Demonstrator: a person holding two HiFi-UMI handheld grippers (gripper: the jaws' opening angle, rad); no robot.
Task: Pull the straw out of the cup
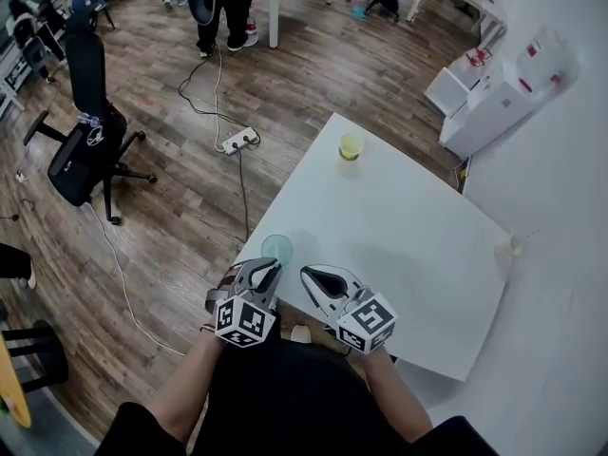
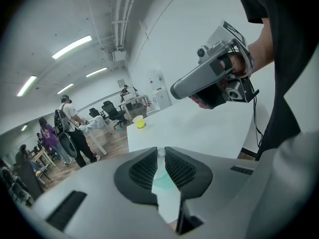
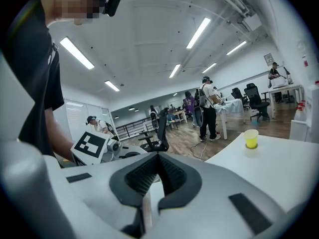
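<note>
A teal cup (image 1: 276, 249) stands at the near left edge of the white table (image 1: 408, 245). My left gripper (image 1: 269, 270) reaches it from the near side. In the left gripper view its pads (image 2: 144, 171) stand nearly together with the teal cup (image 2: 162, 180) in the gap, seemingly pinching its rim. A pale translucent stub (image 2: 160, 155) shows between the pad tips; I cannot tell whether it is the straw. My right gripper (image 1: 313, 275) hovers just to the right, shut and empty. It also shows in the left gripper view (image 2: 175, 90).
A yellow cup (image 1: 351, 147) stands at the table's far corner. A small pale object (image 1: 514, 245) sits at the right edge. On the wooden floor are a black office chair (image 1: 85, 131) and a power strip (image 1: 237, 141) with cables. People stand farther back.
</note>
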